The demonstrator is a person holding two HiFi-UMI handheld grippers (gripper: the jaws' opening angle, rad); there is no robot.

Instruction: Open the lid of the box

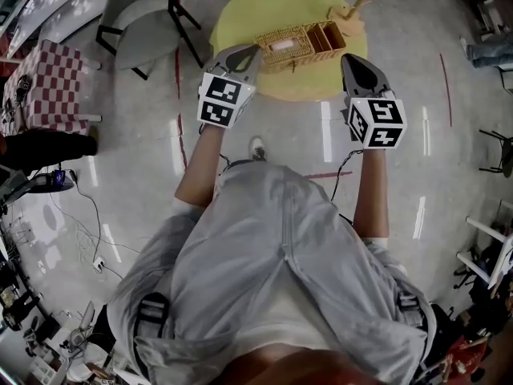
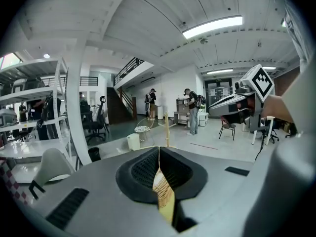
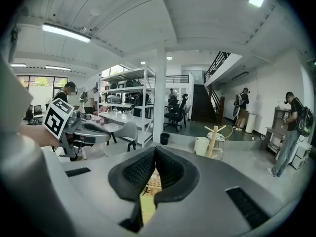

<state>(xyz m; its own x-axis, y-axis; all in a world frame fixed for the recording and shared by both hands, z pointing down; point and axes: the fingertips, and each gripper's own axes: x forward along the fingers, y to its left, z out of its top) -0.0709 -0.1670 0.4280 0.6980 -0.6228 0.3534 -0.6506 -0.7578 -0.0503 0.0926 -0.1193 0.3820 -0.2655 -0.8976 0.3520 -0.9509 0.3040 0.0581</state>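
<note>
The wicker box [image 1: 298, 45] sat on the round yellow table [image 1: 240, 14], toward the table's near side, and a wooden stand [image 1: 358, 2] rose by the table's far-right rim. The left gripper [image 1: 250, 53] hovered at the table's near-left edge close to the box's left end, its jaws pressed together on nothing. The right gripper [image 1: 350, 61] hovered at the table's near-right edge, its jaws likewise closed and empty.

Three viewpoints were used
The box [image 1: 298, 45] was seen steeply from overhead and glimpsed ahead in both gripper views.
</note>
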